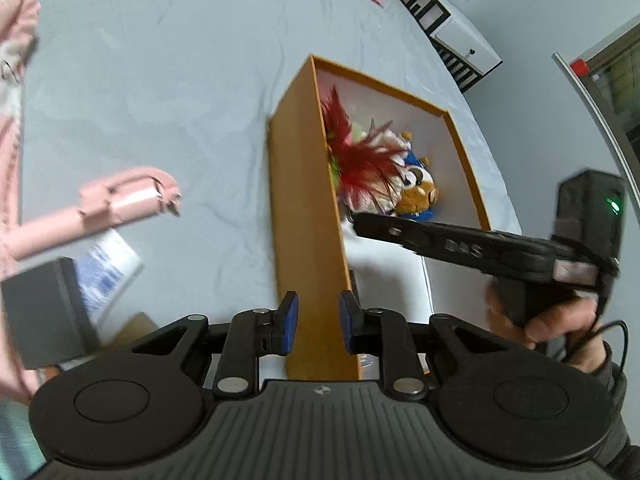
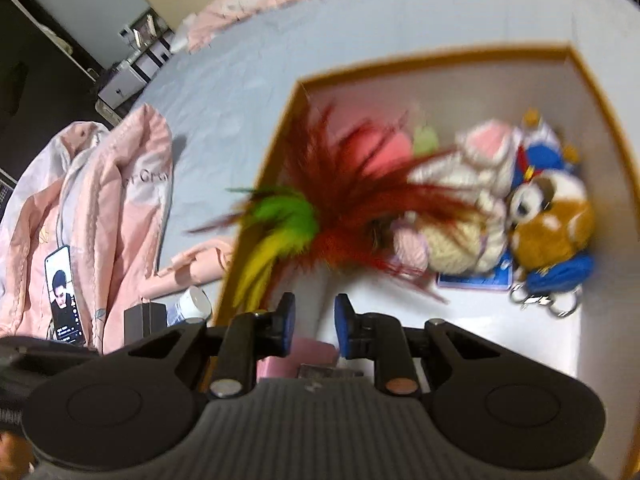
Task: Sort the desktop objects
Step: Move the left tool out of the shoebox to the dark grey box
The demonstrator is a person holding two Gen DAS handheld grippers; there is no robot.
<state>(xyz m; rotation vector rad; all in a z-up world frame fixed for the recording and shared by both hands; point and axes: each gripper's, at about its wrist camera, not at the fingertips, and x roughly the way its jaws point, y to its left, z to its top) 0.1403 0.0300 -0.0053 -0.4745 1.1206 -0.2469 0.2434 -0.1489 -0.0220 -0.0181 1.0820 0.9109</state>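
I see the pale blue sheet (image 1: 160, 80) filling most of both wrist views. On it stands the orange box (image 1: 304, 208), white inside, open at the top. From my right wrist camera the box spreads from twelve to four o'clock; inside it the plush toys (image 2: 520, 208) are heaped at about two o'clock, a white and pink one against a brown and blue one, with key rings just below them. The feather toy (image 2: 340, 208), red with green and yellow plumes, lies across the box's left wall near the centre, its red plumes over the plush heap. A pink jacket (image 2: 100, 200) with a phone (image 2: 64, 292) on it lies at nine o'clock.

My left gripper (image 1: 318, 322) hangs over the box's near wall, jaws apart with nothing pinched. My right gripper (image 2: 315, 326) has its jaws apart too, empty, the feathers just beyond its tips.
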